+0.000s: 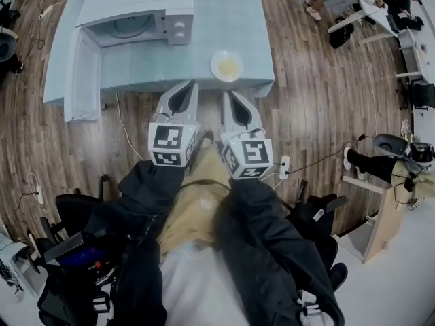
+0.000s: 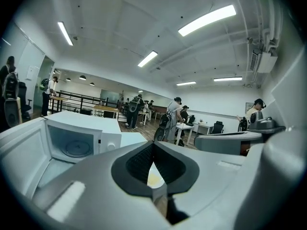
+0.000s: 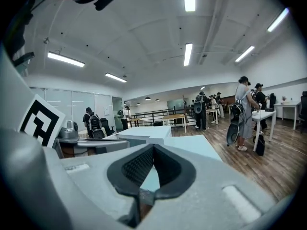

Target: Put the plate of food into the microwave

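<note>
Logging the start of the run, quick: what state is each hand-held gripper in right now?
Left hand-held gripper: closed, holding nothing.
Right hand-held gripper: closed, holding nothing.

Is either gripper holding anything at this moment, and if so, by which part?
Nothing is held. The left gripper and right gripper both have jaws together and empty; the plate of food sits untouched on the table.

1. The left tongs [image 1: 193,83] and right tongs [image 1: 225,95] have pale grey tapering shells with black ribbed pads [image 2: 140,163].
2. Each carries a white cube [image 1: 172,145] with black square markers.
3. Loose black sleeves [image 1: 146,189] cover both arms, with tan trousers [image 1: 197,202] below.
</note>
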A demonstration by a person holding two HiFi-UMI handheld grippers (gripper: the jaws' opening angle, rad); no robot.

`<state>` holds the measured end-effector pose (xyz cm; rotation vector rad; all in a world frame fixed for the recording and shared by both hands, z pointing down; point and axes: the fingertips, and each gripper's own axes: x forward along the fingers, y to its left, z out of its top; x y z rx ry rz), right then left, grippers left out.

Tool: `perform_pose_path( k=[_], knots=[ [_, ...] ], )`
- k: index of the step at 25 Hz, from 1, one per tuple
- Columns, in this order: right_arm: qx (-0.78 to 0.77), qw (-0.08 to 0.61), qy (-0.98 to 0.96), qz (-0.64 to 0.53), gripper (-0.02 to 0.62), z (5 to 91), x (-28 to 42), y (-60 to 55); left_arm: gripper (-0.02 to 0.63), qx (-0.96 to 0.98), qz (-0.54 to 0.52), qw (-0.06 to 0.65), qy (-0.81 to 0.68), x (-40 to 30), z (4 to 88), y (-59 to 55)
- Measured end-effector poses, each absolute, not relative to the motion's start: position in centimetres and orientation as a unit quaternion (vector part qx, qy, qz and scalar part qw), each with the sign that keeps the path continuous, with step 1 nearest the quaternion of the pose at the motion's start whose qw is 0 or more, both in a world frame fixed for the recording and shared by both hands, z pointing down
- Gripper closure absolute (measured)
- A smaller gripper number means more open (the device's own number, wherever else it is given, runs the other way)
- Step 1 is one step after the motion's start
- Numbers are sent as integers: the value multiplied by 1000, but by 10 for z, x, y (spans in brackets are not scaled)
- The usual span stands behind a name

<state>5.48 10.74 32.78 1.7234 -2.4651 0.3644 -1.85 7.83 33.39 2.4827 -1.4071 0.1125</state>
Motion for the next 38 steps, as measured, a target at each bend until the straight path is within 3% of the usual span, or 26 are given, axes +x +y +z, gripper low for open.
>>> perform_pose_path(
  k=[15, 34, 38],
  knots=[
    [500, 75, -836, 212, 598, 411, 82, 11, 604, 838, 111, 169, -507, 33, 414, -13],
    [483, 132, -766, 403, 594, 564, 127, -16, 604, 794, 242, 293, -475, 58, 550, -30],
    [500, 141, -725, 451, 551, 599, 138, -7, 604, 801, 265, 318, -433, 71, 572, -21]
  ],
)
